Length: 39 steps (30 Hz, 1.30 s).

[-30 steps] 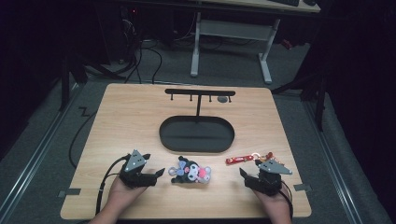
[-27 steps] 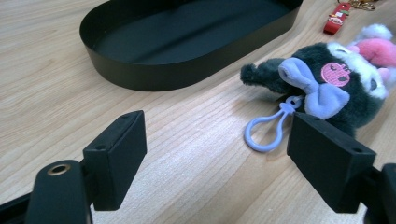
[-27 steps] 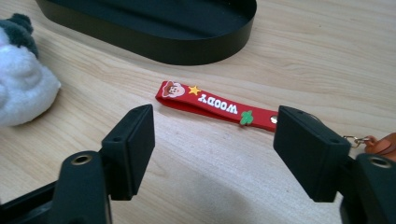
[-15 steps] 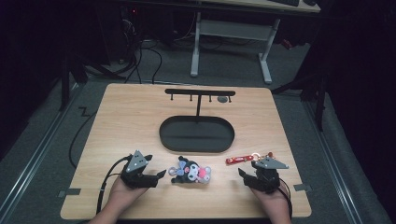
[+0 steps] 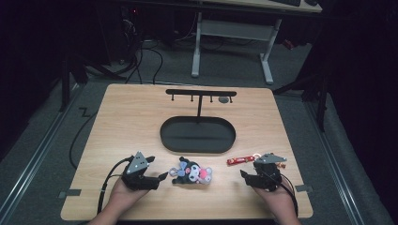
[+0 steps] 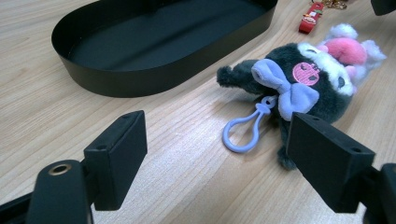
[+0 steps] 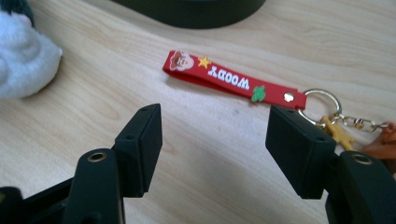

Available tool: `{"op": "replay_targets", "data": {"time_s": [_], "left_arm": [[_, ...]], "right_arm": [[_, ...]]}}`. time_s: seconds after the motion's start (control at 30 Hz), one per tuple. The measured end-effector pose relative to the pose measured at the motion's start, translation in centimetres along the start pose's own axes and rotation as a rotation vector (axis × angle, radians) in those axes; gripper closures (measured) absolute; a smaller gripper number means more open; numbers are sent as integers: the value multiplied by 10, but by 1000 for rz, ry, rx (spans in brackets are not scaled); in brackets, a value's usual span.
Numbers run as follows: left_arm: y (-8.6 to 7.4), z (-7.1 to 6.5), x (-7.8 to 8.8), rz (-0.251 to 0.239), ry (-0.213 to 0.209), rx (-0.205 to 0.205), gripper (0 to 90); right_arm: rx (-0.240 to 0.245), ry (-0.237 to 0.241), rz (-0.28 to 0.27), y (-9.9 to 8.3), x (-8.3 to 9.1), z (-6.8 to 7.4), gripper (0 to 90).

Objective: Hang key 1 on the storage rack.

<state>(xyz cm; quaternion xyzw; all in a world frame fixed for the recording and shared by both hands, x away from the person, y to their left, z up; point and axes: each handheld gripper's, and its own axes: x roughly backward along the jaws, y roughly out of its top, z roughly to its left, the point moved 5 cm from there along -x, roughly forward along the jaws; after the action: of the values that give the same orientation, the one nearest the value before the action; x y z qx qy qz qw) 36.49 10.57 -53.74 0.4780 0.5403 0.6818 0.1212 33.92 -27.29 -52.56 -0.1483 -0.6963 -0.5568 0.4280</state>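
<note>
Wooden table [image 5: 122,122]. Black oval tray [image 5: 197,135] at its centre, low-walled; interior bare in the high view and the left gripper view. A black T-shaped stand [image 5: 200,96] rises at the tray's far rim, with a small dark thing hanging near its right end, too small to identify.

Plush keychain [image 5: 191,172] (dark body, lilac bow, pink and white head, lilac clip loop) lies on the table just in front of the tray, outside it. Red strap keychain [image 7: 233,83], lettered "Woody", with metal ring and charms, lies flat on the table to the plush's right, also outside the tray.

Left gripper [image 5: 159,176]: jaws wide apart, nothing between the pads; plush just ahead of the tips.

Right gripper [image 7: 215,135]: jaws have just been closing, now partly open, bare wood between them; red strap just beyond the tips, untouched.
</note>
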Motion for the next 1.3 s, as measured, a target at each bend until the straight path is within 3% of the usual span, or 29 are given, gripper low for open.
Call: {"op": "replay_targets", "data": {"time_s": [0.37, 0.77, 1.17, 1.3], "left_arm": [[0, -1, -2, 7, -10, -6, 207], [0, -2, -3, 14, -17, -12, 208], [0, -2, -2, 15, -22, -15, 210], [0, -2, -3, 18, -24, -16, 211]], "right_arm": [[4, -4, 81, -13, 0, -5, 341], [48, -15, 204, -23, 10, -10, 331], [71, -33, 301, -23, 25, -26, 339], [46, -10, 348, -22, 29, -37, 339]]}}
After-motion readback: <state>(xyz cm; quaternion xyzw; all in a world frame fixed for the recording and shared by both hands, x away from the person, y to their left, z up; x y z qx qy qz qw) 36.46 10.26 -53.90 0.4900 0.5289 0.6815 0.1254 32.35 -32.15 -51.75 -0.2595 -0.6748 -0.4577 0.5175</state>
